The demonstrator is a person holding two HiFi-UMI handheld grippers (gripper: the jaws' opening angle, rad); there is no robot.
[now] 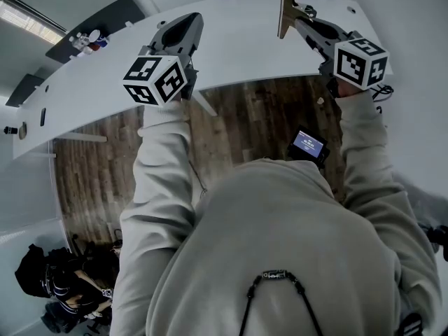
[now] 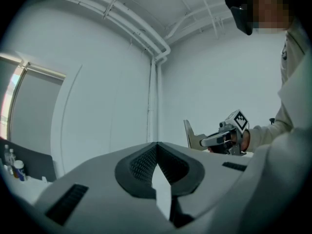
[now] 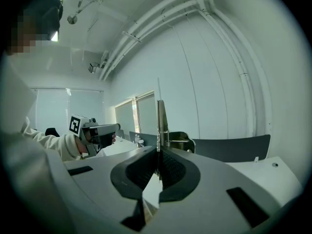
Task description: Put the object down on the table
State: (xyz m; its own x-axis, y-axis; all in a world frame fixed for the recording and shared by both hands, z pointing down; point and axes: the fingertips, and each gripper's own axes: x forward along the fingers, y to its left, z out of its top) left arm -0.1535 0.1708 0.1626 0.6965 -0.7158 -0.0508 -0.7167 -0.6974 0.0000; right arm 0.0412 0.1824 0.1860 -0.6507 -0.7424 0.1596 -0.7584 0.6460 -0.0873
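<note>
Risk of a drop instead of a placement: thin brown clipboard (image 1: pixel 285 9) gripped only by a narrow strip of its lower edge in the right tool (image 3: pixel 158 152), jaws pressed together on it, so likely to swing or slip out if lowered with a jerk. Danger also of landing on one corner and falling flat with a slap if released while upright, being too thin to stand alone; safer to tilt down first and to let go only once lying on the bench (image 1: pixel 238 47). Possible too to set down too near the far rim of the bench and lose it over the edge. At present held upright, just ahead of and above the tips of the right tool, over the white bench and seemingly not touching it. As for looks: stiff, flat, seen edge-on from the right tool, with a metal spring clip (image 3: pixel 178 141) on one face close to the jaws; no paper to be seen. Left tool (image 2: pixel 157 147) off to the side, well apart from the clipboard, jaws together with nothing between them.
</note>
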